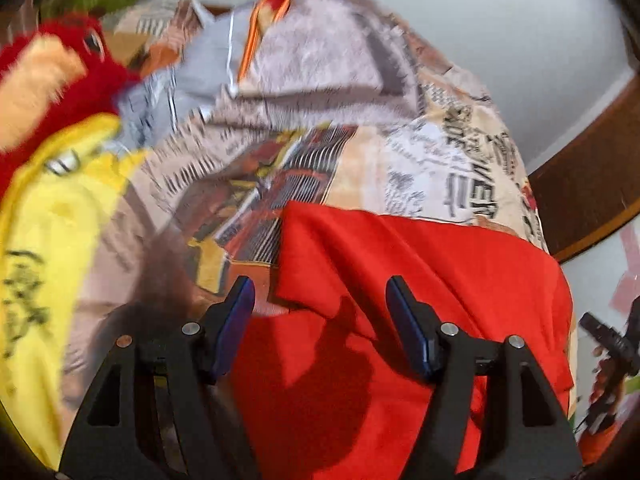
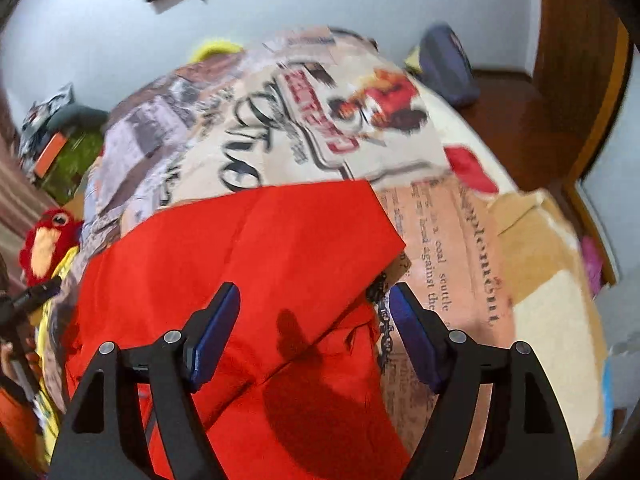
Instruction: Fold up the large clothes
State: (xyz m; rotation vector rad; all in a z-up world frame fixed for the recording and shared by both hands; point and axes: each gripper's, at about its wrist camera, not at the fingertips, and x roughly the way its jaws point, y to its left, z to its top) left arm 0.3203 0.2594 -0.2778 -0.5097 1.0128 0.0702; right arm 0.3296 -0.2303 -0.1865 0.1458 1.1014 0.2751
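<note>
Bed, one, under a newsprint-patterned cover (image 2: 440,240). Walls (image 2: 280,4) pale, plain. Dark wooden frame (image 1: 580,196) at the right. Plush toys (image 1: 48,76) at the left (red, yellow, green). Blue cushion (image 2: 448,68) at the far corner.

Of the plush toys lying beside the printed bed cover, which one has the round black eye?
The red plush toy with the orange face; the yellow plush toy beside it carries black scribbled writing.
</note>
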